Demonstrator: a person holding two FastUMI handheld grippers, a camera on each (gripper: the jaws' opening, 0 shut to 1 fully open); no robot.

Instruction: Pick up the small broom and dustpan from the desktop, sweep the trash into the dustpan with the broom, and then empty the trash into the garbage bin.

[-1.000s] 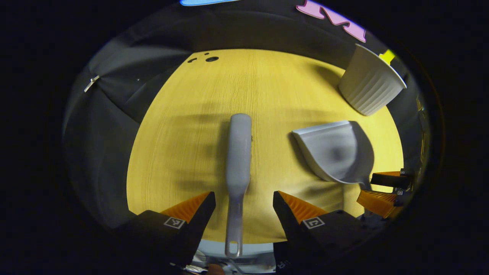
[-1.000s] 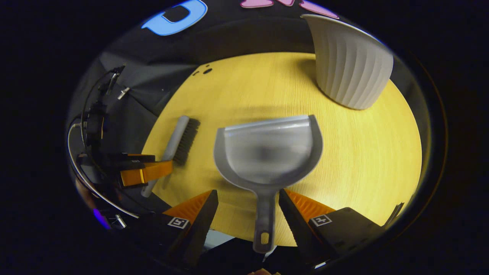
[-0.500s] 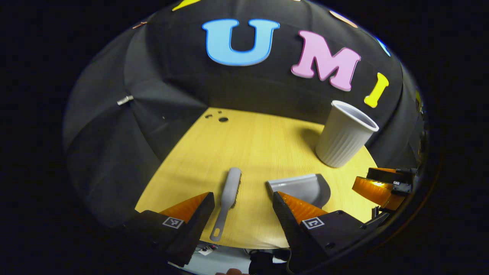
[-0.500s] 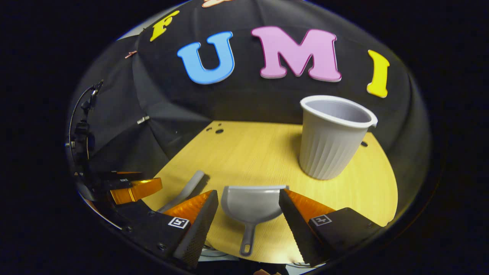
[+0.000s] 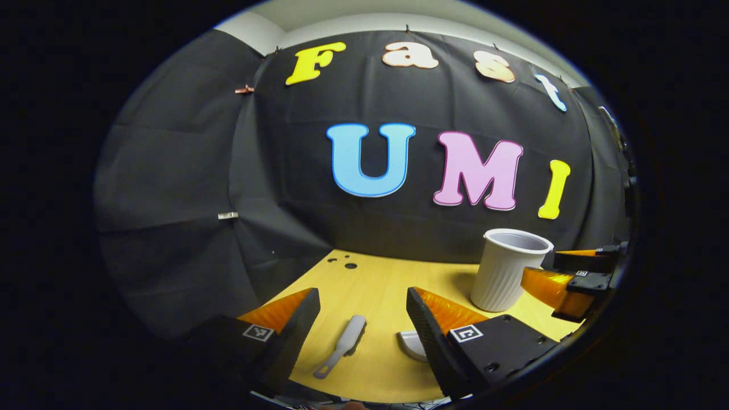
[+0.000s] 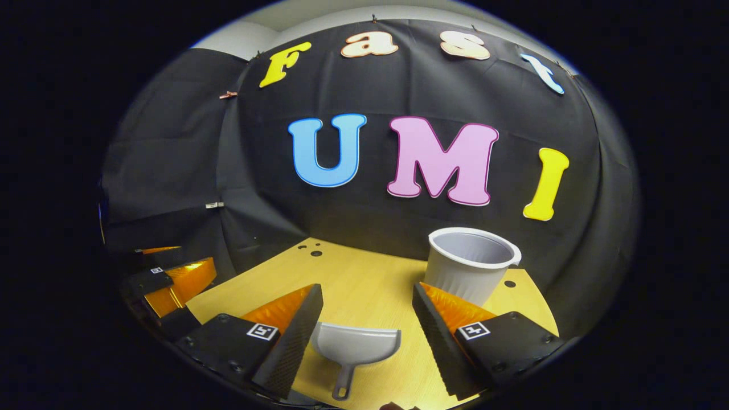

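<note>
From my remote seat I read the worktop (image 6: pixel 364 273) as pale wood or wood-look laminate, fine straight grain, a smooth satin face. The broom (image 5: pixel 340 346), low centre in the left gripper view, looks like smooth matt grey plastic; I cannot make out its bristles. The dustpan (image 6: pixel 355 345), bottom centre in the right gripper view, is the same grey plastic, with a soft sheen inside the scoop. The garbage bin (image 6: pixel 470 265), right of centre, is off-white plastic, ribbed down its wall and smooth at the rim. The booth wall (image 6: pixel 171 171) is matt black cloth, creased into folds, pinned with small metal-looking clips (image 6: pixel 214 205).
</note>
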